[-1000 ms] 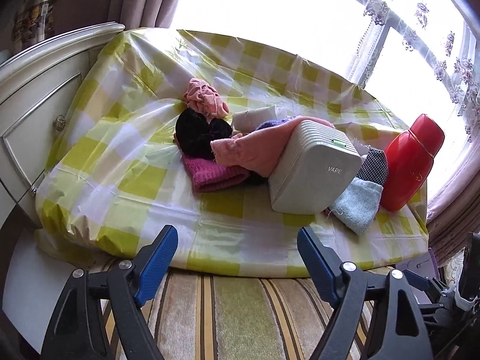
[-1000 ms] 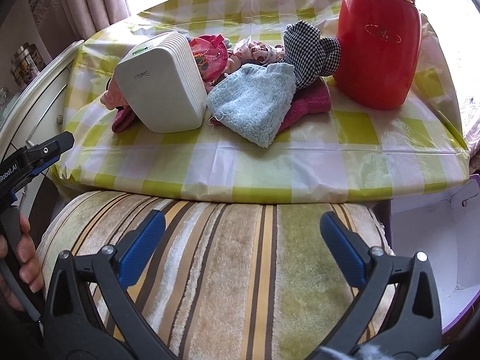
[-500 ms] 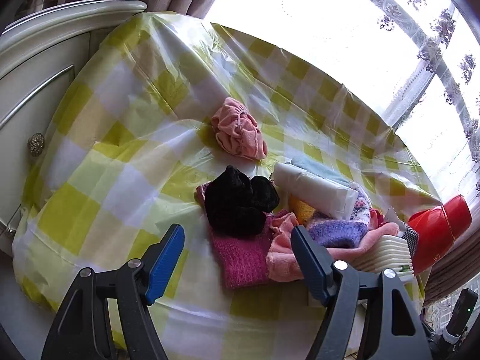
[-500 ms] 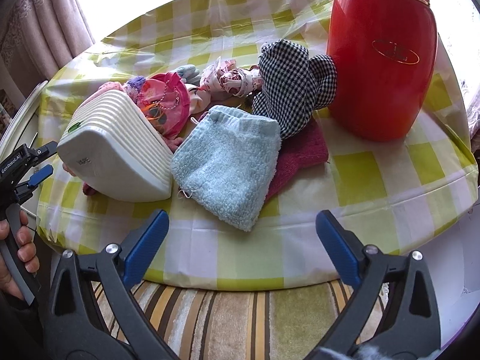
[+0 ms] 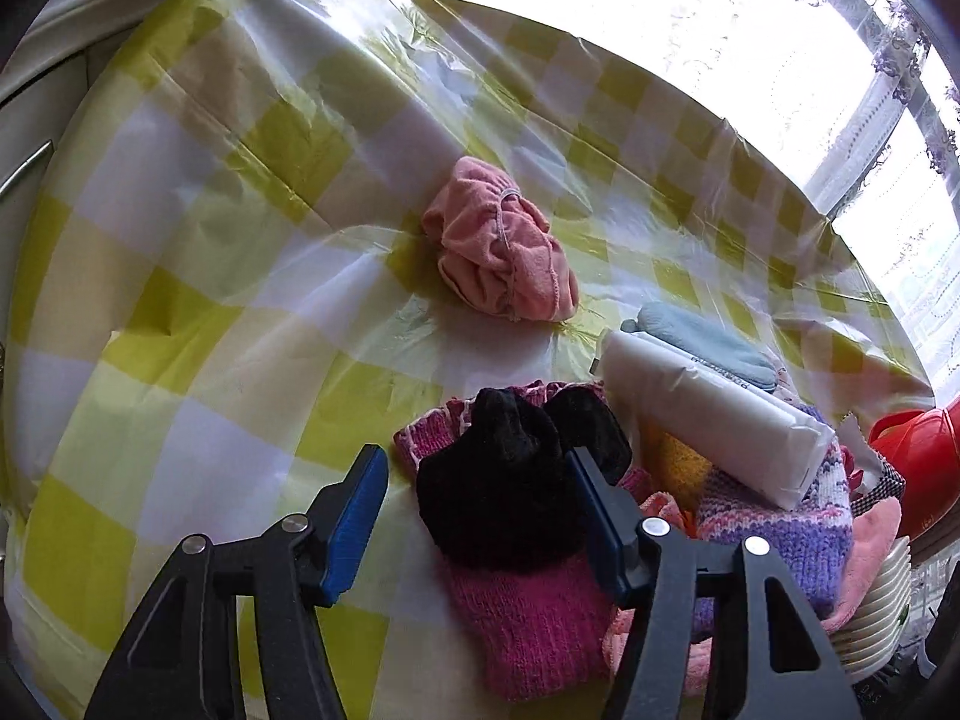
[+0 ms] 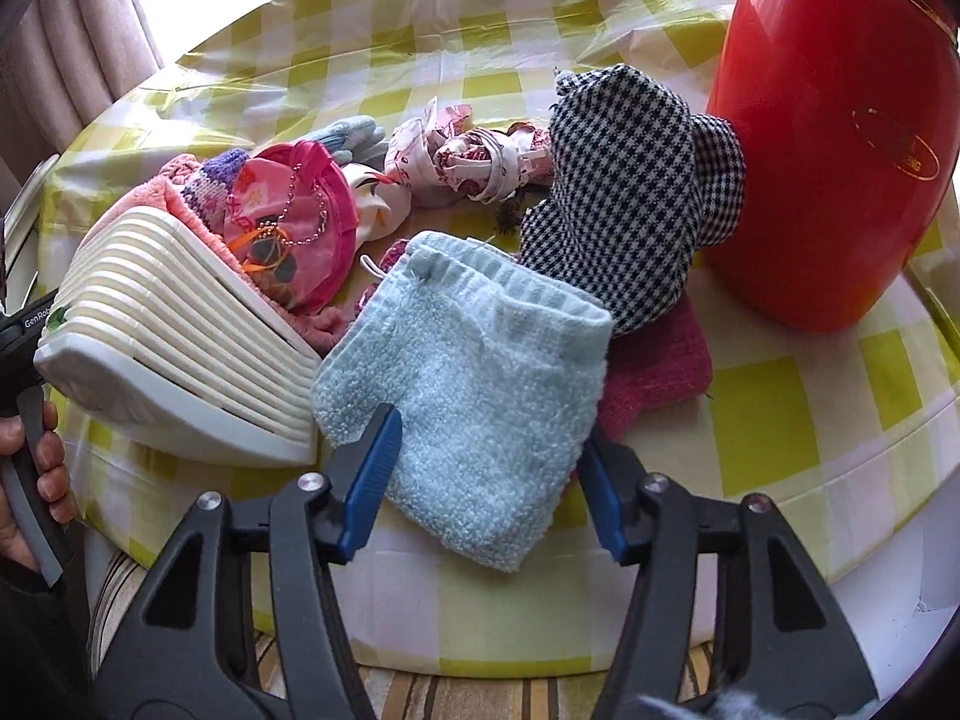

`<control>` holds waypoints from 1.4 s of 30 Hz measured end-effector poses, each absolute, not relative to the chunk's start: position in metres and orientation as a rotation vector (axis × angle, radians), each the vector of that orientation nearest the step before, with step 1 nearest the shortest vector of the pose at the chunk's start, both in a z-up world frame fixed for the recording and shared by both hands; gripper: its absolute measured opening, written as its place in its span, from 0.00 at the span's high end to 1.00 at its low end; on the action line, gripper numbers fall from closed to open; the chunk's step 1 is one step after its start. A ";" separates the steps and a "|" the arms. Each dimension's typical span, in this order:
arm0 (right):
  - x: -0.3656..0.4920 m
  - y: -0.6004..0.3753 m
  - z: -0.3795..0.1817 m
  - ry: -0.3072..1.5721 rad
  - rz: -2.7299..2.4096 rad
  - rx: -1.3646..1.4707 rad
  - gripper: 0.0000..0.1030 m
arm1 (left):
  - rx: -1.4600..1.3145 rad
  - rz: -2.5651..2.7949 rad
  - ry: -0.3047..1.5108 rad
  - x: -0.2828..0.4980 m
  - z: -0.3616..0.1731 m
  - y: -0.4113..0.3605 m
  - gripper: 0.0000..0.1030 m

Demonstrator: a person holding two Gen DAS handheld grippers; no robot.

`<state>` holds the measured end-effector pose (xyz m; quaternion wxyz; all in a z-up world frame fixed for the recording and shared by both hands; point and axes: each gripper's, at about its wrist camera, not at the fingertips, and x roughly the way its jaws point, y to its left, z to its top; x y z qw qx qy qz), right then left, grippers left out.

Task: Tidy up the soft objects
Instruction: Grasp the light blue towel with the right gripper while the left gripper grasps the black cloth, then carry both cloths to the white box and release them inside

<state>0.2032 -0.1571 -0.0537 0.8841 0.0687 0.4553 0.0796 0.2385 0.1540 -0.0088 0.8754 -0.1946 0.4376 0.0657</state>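
1. On the worktop [image 5: 180, 276], which wears a yellow-and-white checked plastic cover, many soft things lie in one heap beside a white ribbed box [image 6: 174, 348] and a red container [image 6: 834, 138].
2. The left gripper [image 5: 474, 510] is closing around a black fuzzy cloth [image 5: 504, 504]; the cloth sits between the blue pads, the right pad touches it, the left pad stands apart.
3. This black cloth rests on a magenta knitted piece [image 5: 534, 624], near a white roll [image 5: 708, 414].
4. A pink bundle [image 5: 504, 258] lies alone, further back.
5. The right gripper [image 6: 489, 474] is closing over a light blue terry cloth [image 6: 474, 390]; the cloth lies between the pads, not yet pressed.
6. Behind it leans a black-and-white checked cloth [image 6: 630, 192].
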 end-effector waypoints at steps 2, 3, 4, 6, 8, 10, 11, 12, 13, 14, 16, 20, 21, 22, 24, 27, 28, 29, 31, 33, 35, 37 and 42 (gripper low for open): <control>0.208 -0.154 -0.055 0.951 0.180 0.147 0.68 | -0.401 0.127 0.931 0.242 -0.014 0.152 0.71; 0.208 -0.154 -0.054 0.943 0.188 0.152 0.72 | -0.396 0.136 0.927 0.241 -0.015 0.152 0.81; 0.208 -0.152 -0.052 0.928 0.194 0.158 0.78 | -0.393 0.147 0.918 0.239 -0.014 0.153 0.84; 0.200 -0.159 -0.046 0.899 0.215 0.169 0.82 | -0.395 0.158 0.899 0.234 -0.009 0.155 0.87; 0.197 -0.160 -0.043 0.881 0.245 0.177 0.85 | -0.394 0.164 0.879 0.228 -0.003 0.155 0.89; 0.192 -0.163 -0.041 0.872 0.265 0.189 0.86 | -0.392 0.175 0.860 0.221 0.002 0.154 0.90; 0.188 -0.167 -0.039 0.867 0.272 0.194 0.86 | -0.389 0.185 0.848 0.217 0.006 0.154 0.90; 0.186 -0.168 -0.037 0.859 0.276 0.198 0.86 | -0.387 0.195 0.834 0.213 0.010 0.153 0.90; 0.181 -0.173 -0.034 0.848 0.278 0.201 0.86 | -0.384 0.203 0.821 0.209 0.015 0.153 0.90; 0.178 -0.176 -0.030 0.838 0.280 0.202 0.86 | -0.376 0.213 0.807 0.204 0.020 0.152 0.90; 0.172 -0.184 -0.024 0.820 0.283 0.208 0.86 | -0.356 0.231 0.778 0.197 0.031 0.150 0.90; 0.163 -0.200 -0.012 0.790 0.285 0.233 0.86 | -0.334 0.239 0.735 0.184 0.053 0.144 0.90; 0.160 -0.204 -0.008 0.782 0.285 0.237 0.86 | -0.329 0.237 0.726 0.181 0.058 0.142 0.90; 0.156 -0.207 -0.005 0.774 0.282 0.238 0.86 | -0.324 0.233 0.715 0.178 0.065 0.139 0.90; 0.150 -0.217 0.000 0.758 0.274 0.245 0.86 | -0.306 0.227 0.689 0.171 0.079 0.130 0.90; 0.137 -0.234 0.009 0.735 0.257 0.250 0.86 | -0.286 0.202 0.646 0.162 0.102 0.116 0.90; 0.134 -0.240 0.011 0.727 0.247 0.248 0.86 | -0.280 0.187 0.632 0.159 0.109 0.110 0.90; 0.131 -0.246 0.014 0.720 0.235 0.242 0.86 | -0.272 0.171 0.620 0.157 0.117 0.103 0.90; 0.125 -0.257 0.016 0.715 0.211 0.234 0.86 | -0.261 0.130 0.600 0.153 0.129 0.089 0.90; 0.119 -0.271 0.018 0.711 0.183 0.232 0.86 | -0.254 0.083 0.580 0.148 0.141 0.072 0.90; 0.113 -0.286 0.017 0.708 0.146 0.228 0.86 | -0.245 0.027 0.566 0.144 0.150 0.053 0.90; 0.108 -0.301 0.015 0.710 0.118 0.235 0.86 | -0.251 -0.038 0.556 0.140 0.158 0.032 0.90; 0.094 -0.338 0.006 0.722 0.062 0.260 0.86 | -0.225 -0.192 0.569 0.136 0.162 -0.029 0.90</control>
